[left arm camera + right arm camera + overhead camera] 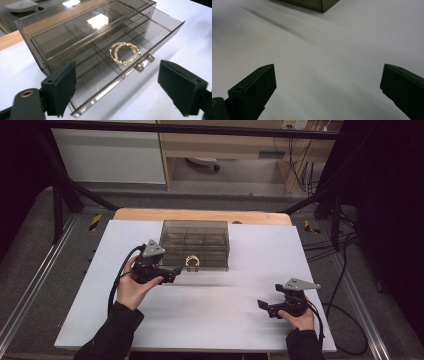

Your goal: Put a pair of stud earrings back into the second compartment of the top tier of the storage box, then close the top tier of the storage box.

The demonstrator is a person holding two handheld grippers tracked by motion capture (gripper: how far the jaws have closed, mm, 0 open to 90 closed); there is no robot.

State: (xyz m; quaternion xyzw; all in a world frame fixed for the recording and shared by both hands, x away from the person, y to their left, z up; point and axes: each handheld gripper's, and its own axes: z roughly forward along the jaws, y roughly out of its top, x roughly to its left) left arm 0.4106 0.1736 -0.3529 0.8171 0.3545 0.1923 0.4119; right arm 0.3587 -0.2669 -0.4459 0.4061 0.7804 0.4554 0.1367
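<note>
A smoky clear organiser box point(195, 237) stands at the back middle of the white board. Its drawer point(105, 85) is pulled out toward me and split into compartments. A pair of gold hoop earrings point(125, 53) lies in one front compartment, also visible from above as gold hoop earrings point(192, 262). A small knob handle point(143, 63) sticks out from the drawer front. My left gripper point(176, 271) hovers just left of the drawer front; its jaws stand wide apart, with nothing in the left gripper point(115, 87). My right gripper point(263, 304) is open over bare board at the front right, far from the box.
The white board point(200, 320) lies on a wooden table point(200, 215). Black frame bars run along the back and sides. Cables point(345, 270) trail on the floor to the right. A corner of the box point(312, 5) shows at the top of the right gripper view.
</note>
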